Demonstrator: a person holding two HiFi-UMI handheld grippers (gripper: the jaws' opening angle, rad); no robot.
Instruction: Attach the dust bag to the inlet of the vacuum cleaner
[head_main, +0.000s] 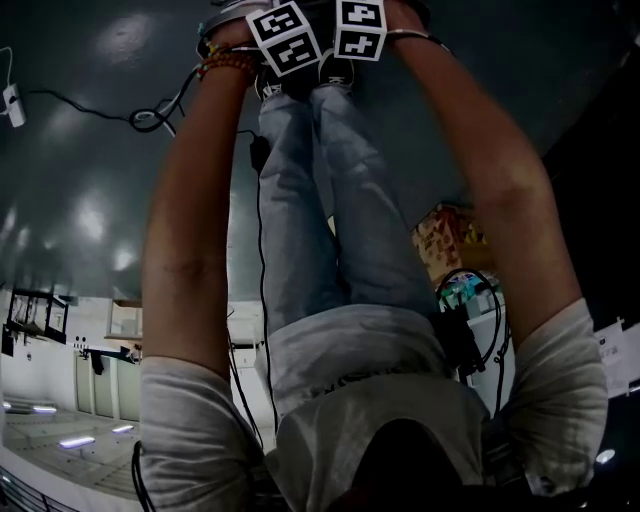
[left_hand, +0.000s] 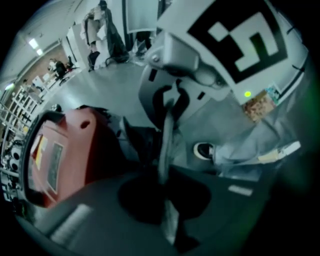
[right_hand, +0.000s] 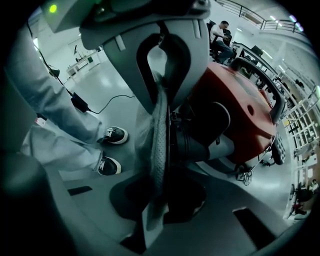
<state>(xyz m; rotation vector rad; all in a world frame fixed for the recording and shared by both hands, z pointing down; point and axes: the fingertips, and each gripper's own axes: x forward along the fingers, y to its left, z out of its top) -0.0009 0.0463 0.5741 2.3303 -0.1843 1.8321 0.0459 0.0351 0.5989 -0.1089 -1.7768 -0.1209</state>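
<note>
Two grips: left tool (left_hand: 167, 210) and right tool (right_hand: 155, 215) pinch the bag (right_hand: 159, 131).
Hold it taut; lower squarely onto the vacuum (right_hand: 245, 110).

The vacuum cleaner (right_hand: 240, 107) has a red body with a black handle and black trim. The dust bag (right_hand: 159, 135) is pale grey with a fine dotted weave. The left tool (left_hand: 166, 175) and right tool (right_hand: 160, 197) are grey-bodied, each carrying a cube (head_main: 285, 38) of black-and-white square markers and a small green light (left_hand: 247, 94). The person's jeans (head_main: 330, 180) are washed-out blue, the shoes (right_hand: 114, 135) black with white soles, the shirt (head_main: 360, 360) light grey. The floor (head_main: 90, 150) is glossy dark grey-green.
</note>
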